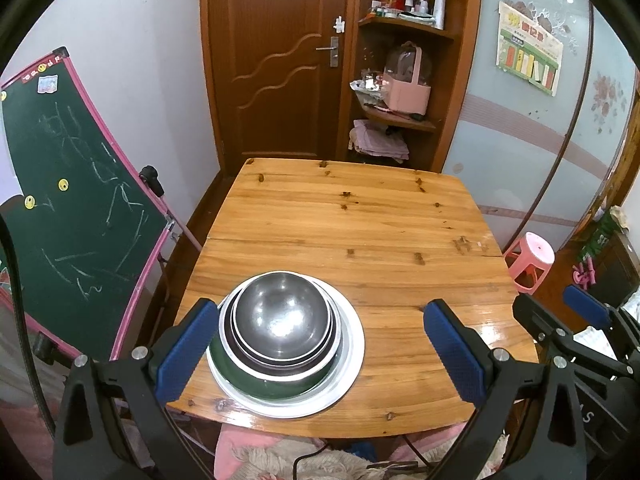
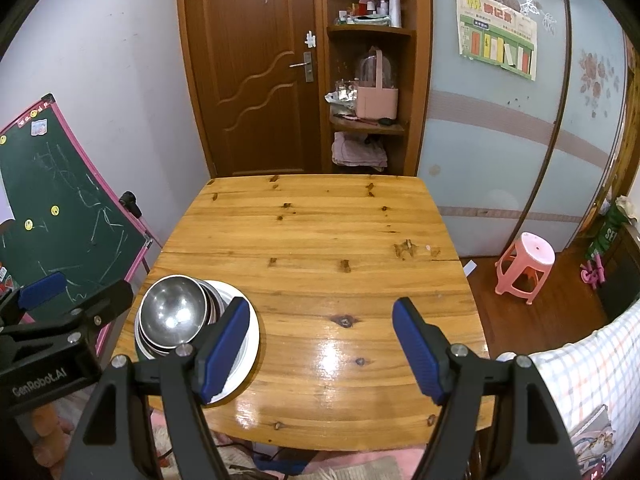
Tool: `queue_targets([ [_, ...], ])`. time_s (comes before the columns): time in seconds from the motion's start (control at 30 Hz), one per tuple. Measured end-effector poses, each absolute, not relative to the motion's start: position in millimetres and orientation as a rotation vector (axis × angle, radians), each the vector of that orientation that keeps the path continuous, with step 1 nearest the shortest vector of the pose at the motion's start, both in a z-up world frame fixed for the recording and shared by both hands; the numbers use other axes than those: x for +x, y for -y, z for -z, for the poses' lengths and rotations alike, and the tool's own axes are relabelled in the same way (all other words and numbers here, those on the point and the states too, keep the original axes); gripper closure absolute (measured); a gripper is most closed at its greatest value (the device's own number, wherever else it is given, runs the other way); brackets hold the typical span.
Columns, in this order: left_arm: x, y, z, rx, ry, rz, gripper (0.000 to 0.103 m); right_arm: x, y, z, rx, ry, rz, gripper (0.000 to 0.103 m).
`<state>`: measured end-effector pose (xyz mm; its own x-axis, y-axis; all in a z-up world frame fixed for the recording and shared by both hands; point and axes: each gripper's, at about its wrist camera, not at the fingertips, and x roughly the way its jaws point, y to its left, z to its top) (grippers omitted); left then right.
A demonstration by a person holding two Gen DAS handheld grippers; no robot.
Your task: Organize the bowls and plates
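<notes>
A nested stack stands at the near left of the wooden table (image 1: 360,216): a steel bowl (image 1: 282,316) on top, darker bowls and a green bowl (image 1: 256,380) under it, all on a white plate (image 1: 348,364). My left gripper (image 1: 320,350) is open and empty, held above the table's near edge, its fingers either side of the stack. My right gripper (image 2: 320,350) is open and empty over the near middle of the table (image 2: 320,232), to the right of the stack; the steel bowl (image 2: 172,312) and white plate (image 2: 250,344) show beside its left finger.
A green chalkboard easel (image 1: 72,208) stands close to the table's left edge. A pink stool (image 2: 526,264) stands on the floor to the right. A wooden door (image 1: 276,60) and corner shelves (image 1: 400,80) are behind the table. A checked cloth (image 2: 580,392) lies at the near right.
</notes>
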<state>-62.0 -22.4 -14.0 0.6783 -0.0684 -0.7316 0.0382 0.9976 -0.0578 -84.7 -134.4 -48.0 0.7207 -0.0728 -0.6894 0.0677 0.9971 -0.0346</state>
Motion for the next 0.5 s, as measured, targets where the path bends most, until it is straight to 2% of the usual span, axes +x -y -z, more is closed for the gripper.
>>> queue_targets([
  [0.5,-51,30,21,-0.013,-0.856,0.049,0.001,-78,136,55,0.005,-0.771,0.071,0.029],
])
